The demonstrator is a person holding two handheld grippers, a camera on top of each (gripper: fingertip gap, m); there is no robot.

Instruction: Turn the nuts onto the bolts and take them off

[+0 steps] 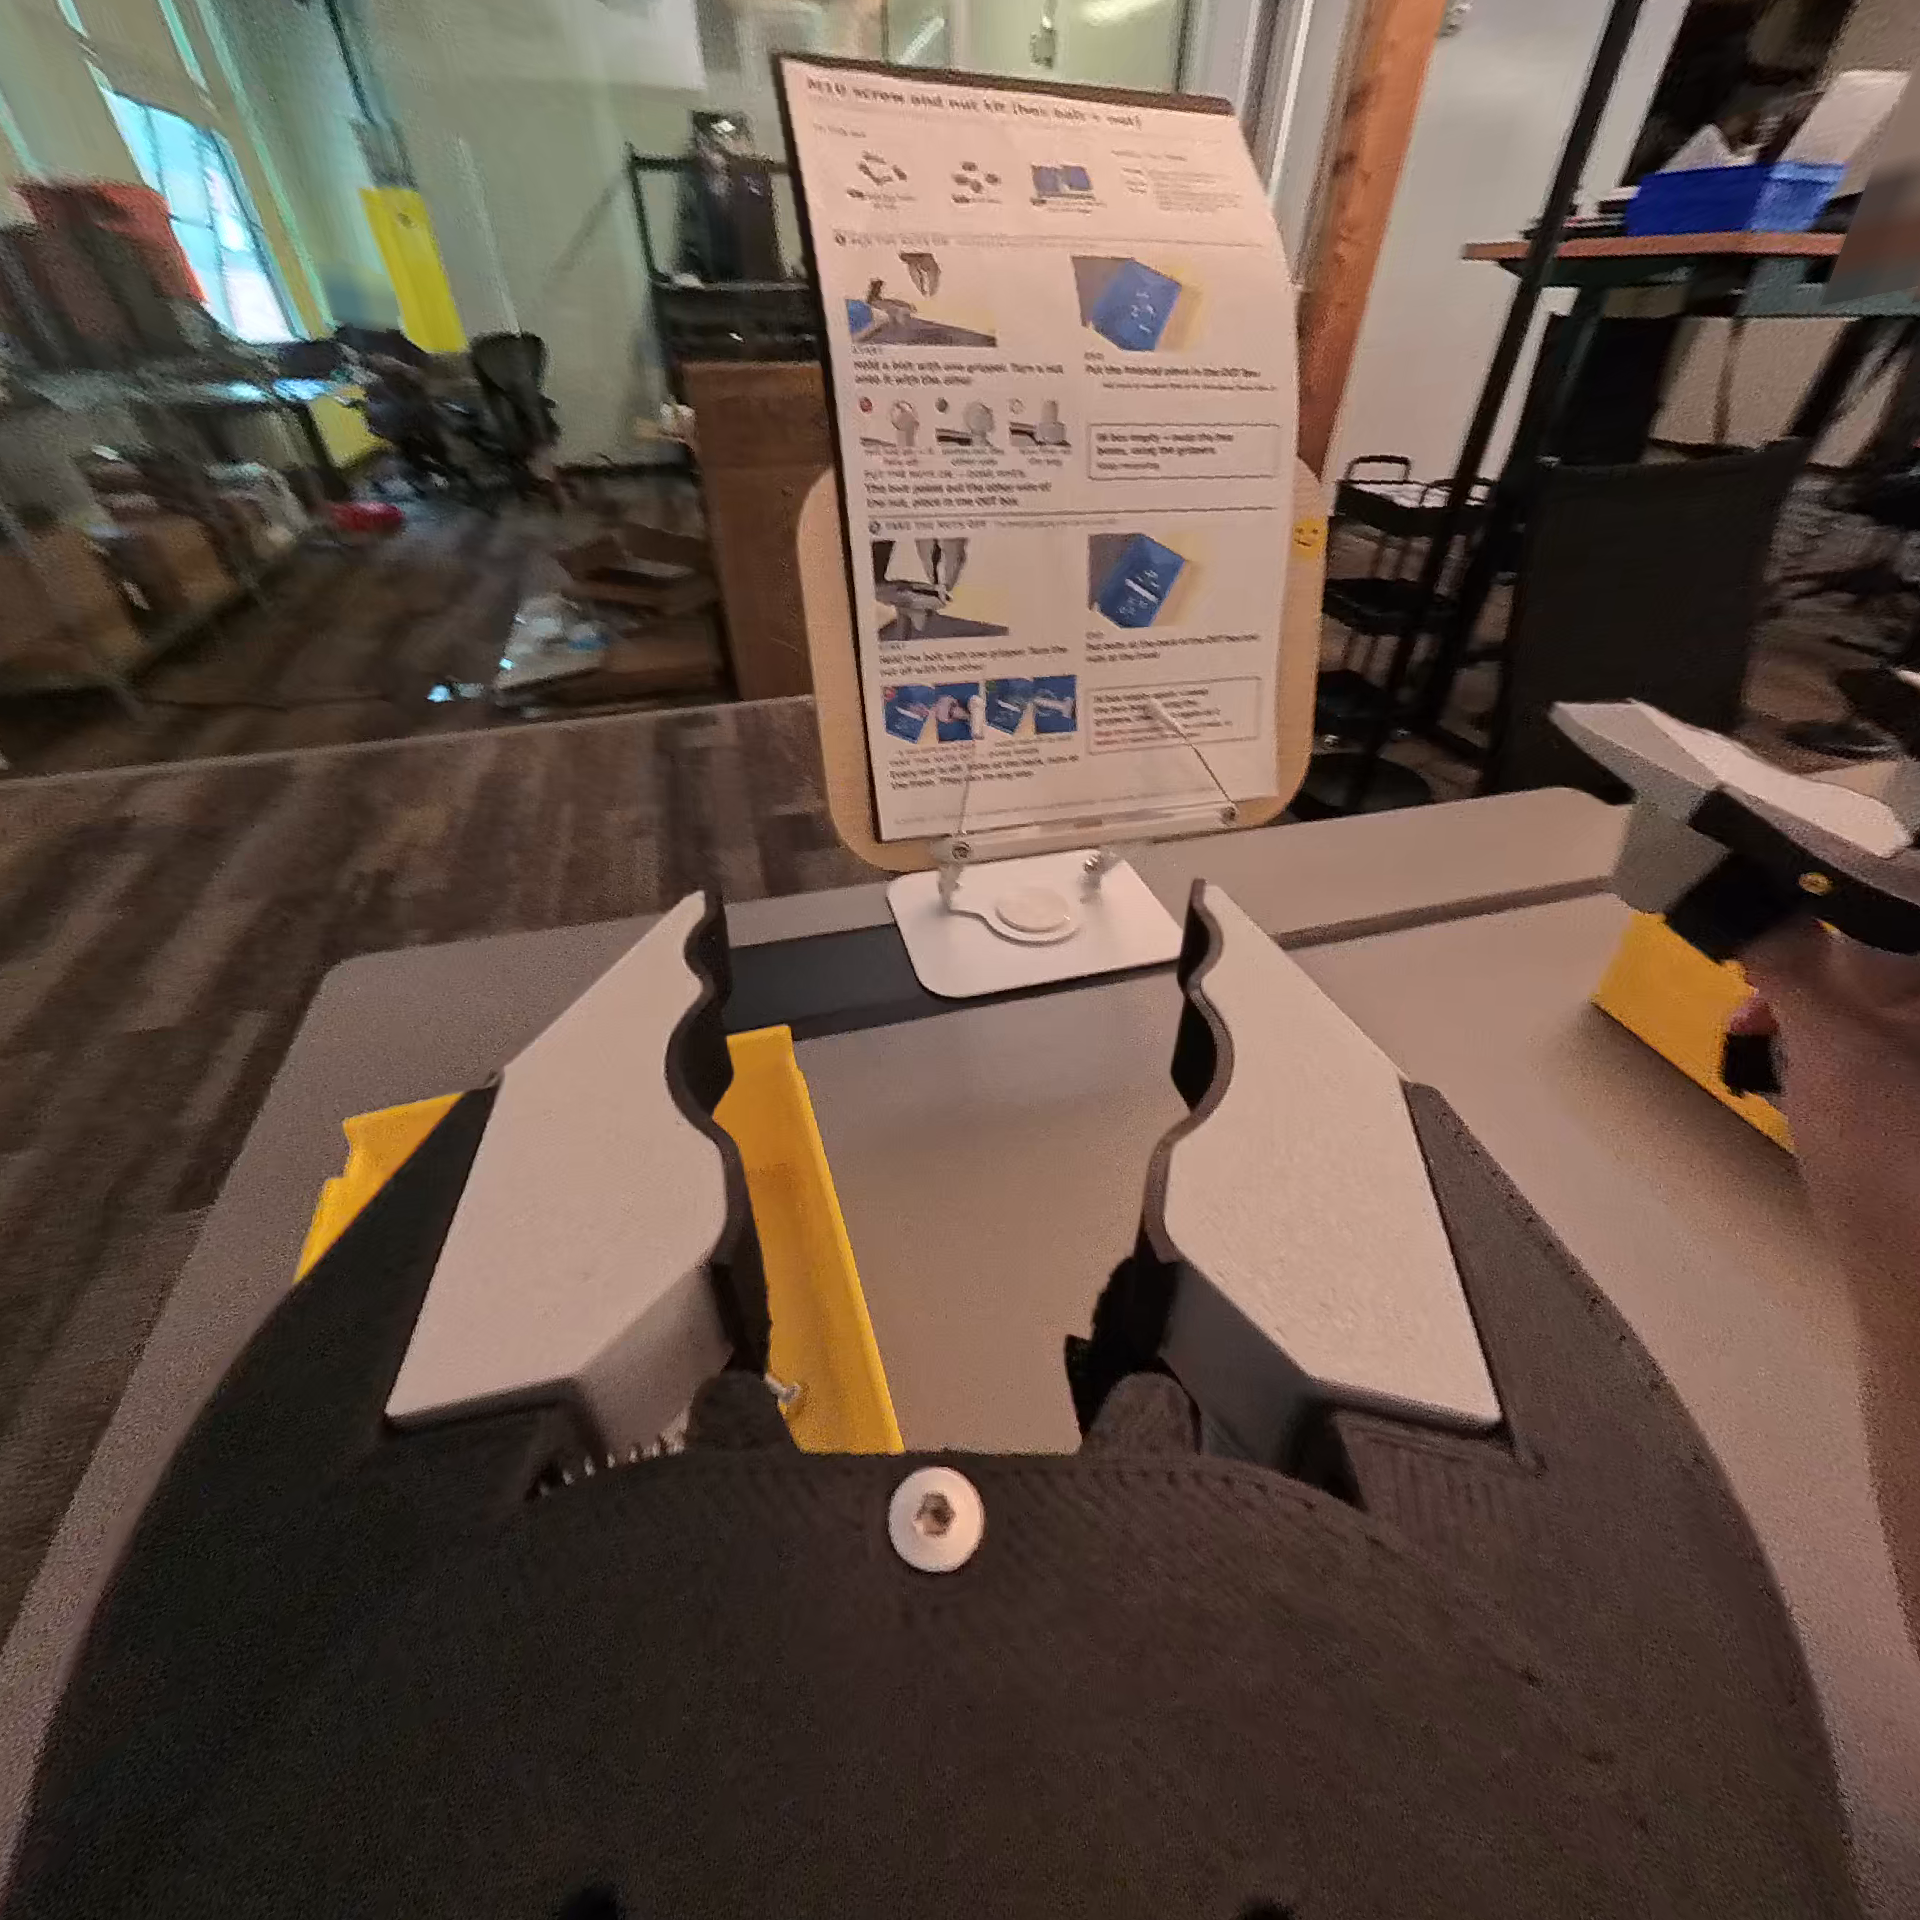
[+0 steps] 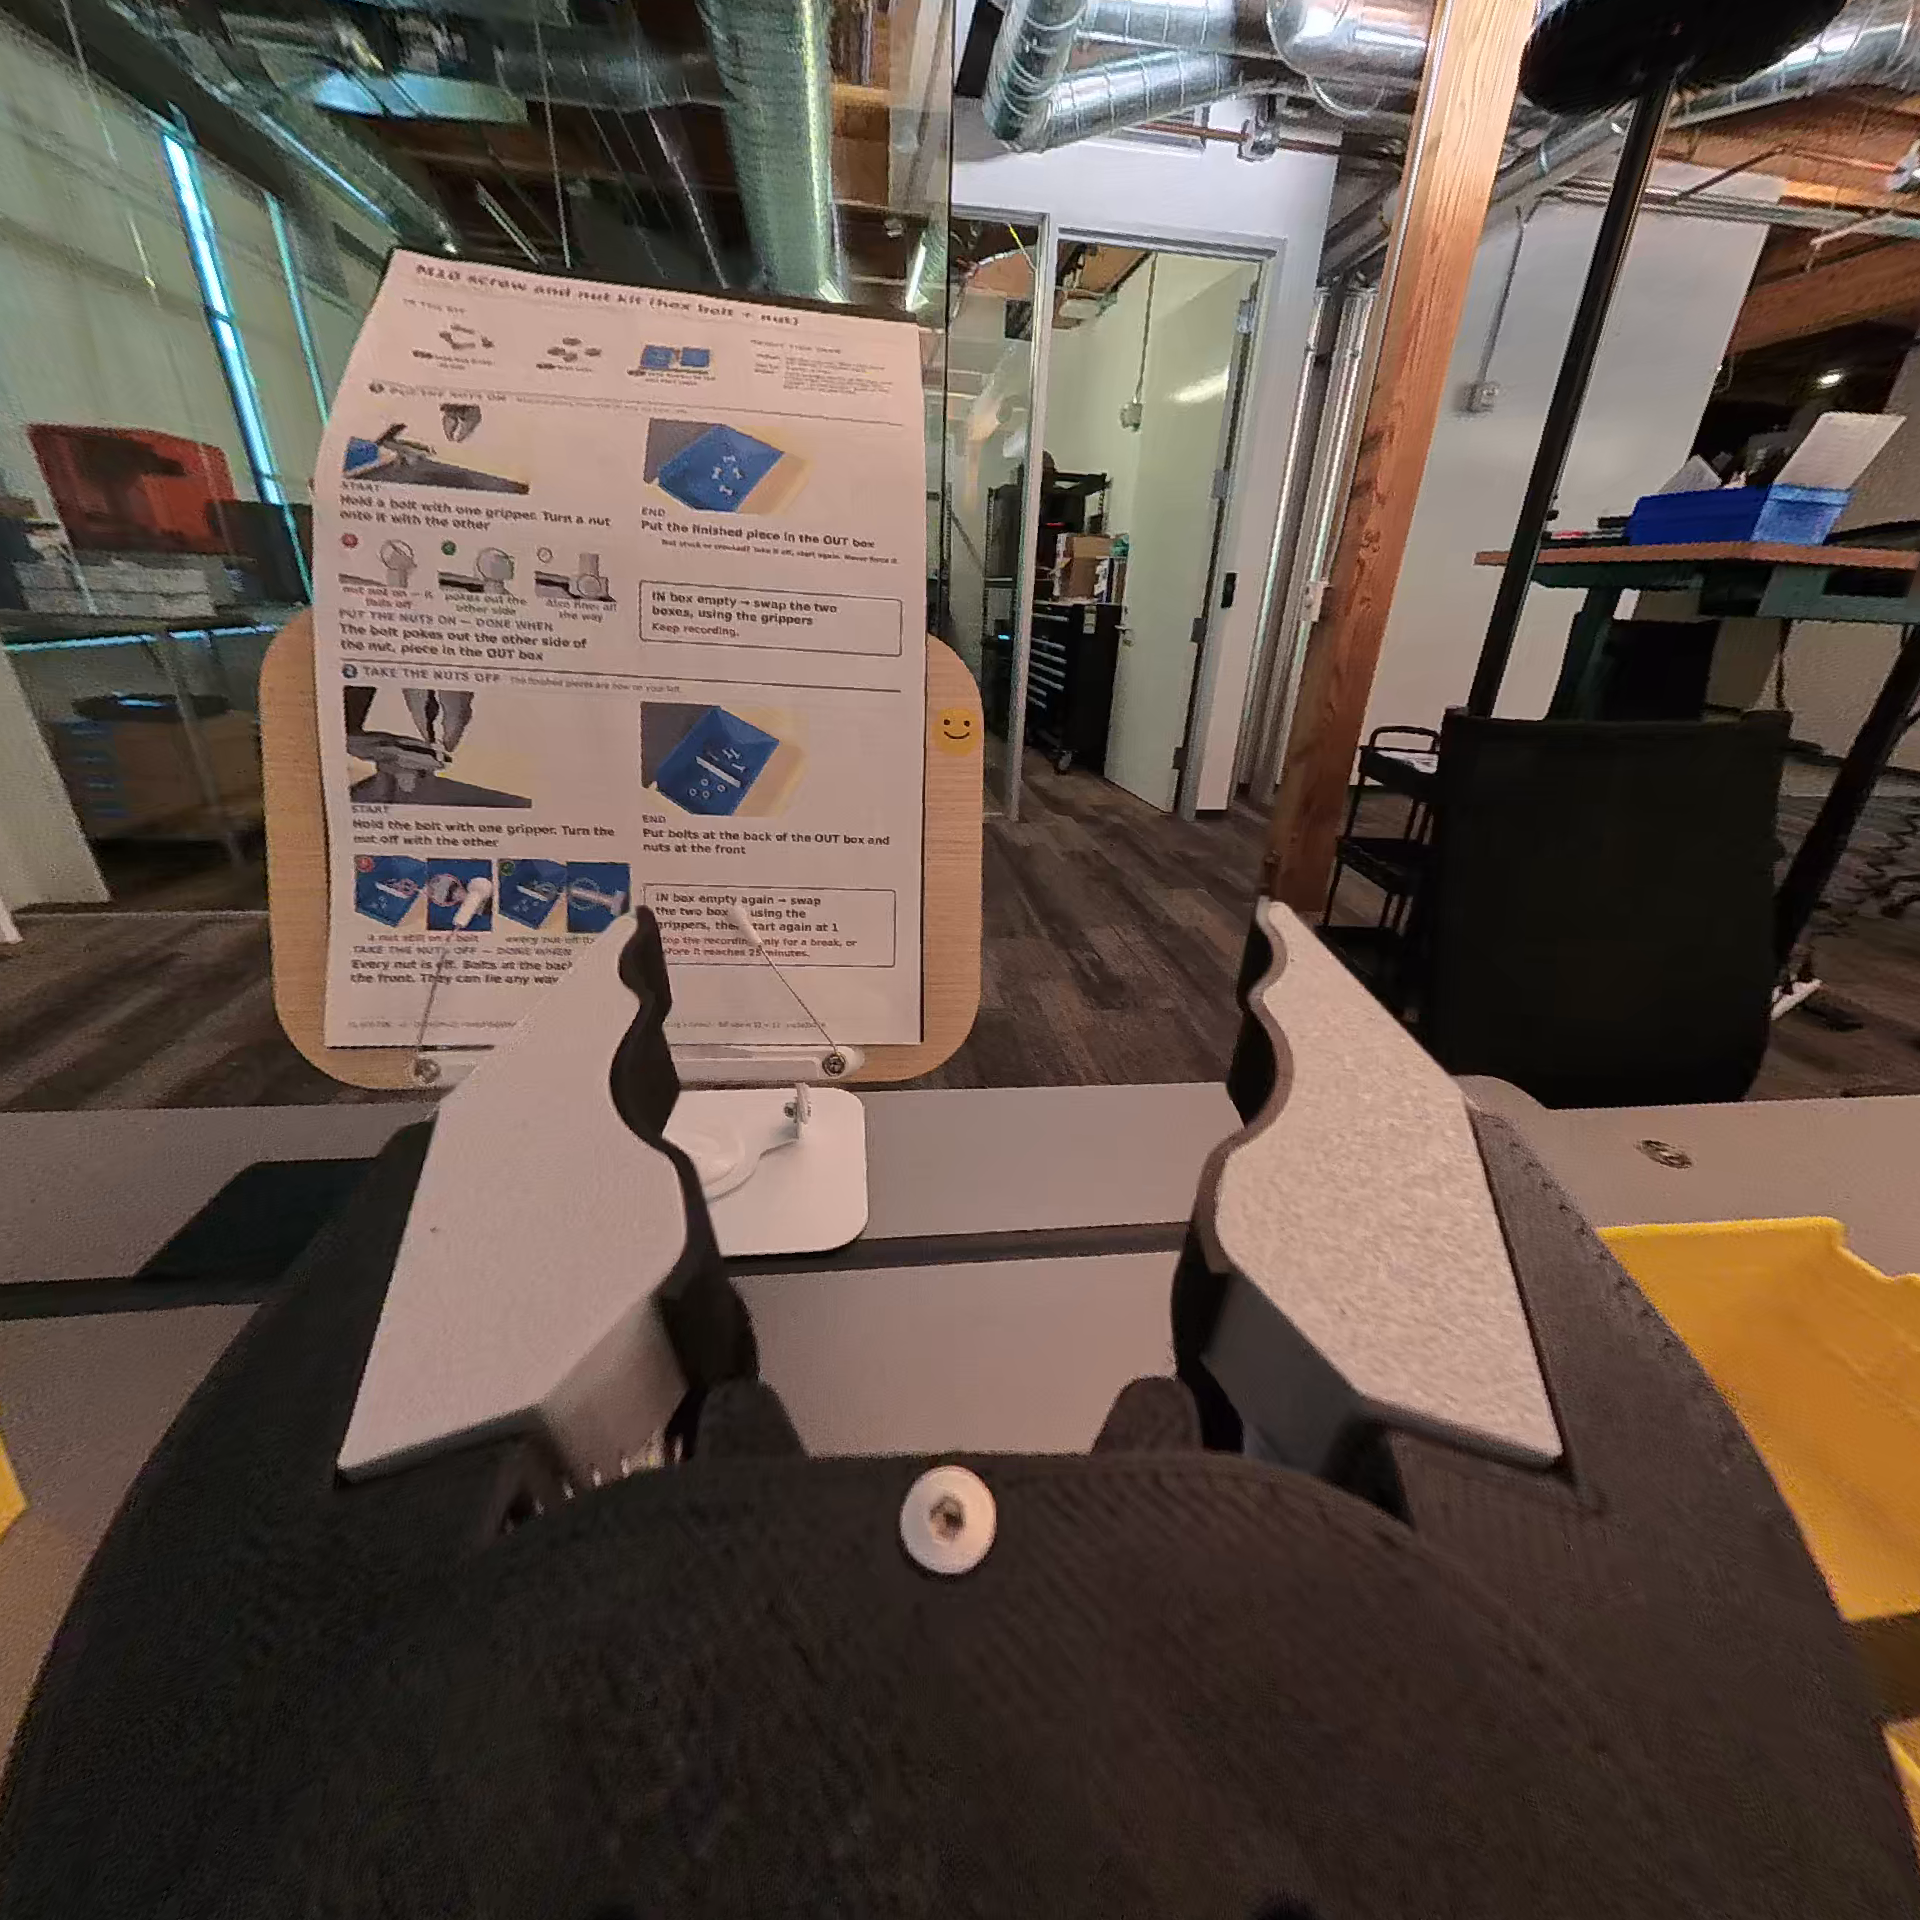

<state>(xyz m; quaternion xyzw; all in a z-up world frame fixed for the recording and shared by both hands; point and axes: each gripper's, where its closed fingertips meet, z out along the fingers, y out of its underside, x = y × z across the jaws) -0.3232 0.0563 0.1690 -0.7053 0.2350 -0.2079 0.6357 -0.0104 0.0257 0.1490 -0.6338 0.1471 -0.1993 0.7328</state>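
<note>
Nuts/bolts: none clearly seen in either view; one small silvery bit (image 1: 781, 1390) by the inner base of the left finger, against the yellow tray, too small to identify.
Left gripper (image 1: 951, 961): fingers spread wide, nothing between them, only bare grey table (image 1: 966, 1195) in the gap.
Left yellow tray (image 1: 800, 1226): lies under and just beside the left finger, its long edge showing in the gap; contents hidden by the finger.
Right gripper (image 2: 951, 971): fingers wide apart, holding nothing, touching nothing; table surface and stand base behind the gap.
Right yellow tray (image 2: 1766, 1382): on the table at the right of the right gripper, outside its fingers; inside not visible.
Left view only: the right gripper (image 1: 1766, 831) at the far right edge above the second yellow tray (image 1: 1673, 997), with a blurred hand (image 1: 1849, 1060) below it.
Right view only: ceiling ducts, glass partition, doorway.
Both views: instruction sheet (image 1: 1049, 447) on a wooden board with a white stand base (image 1: 1039, 935), straight ahead at the table's far edge.
</note>
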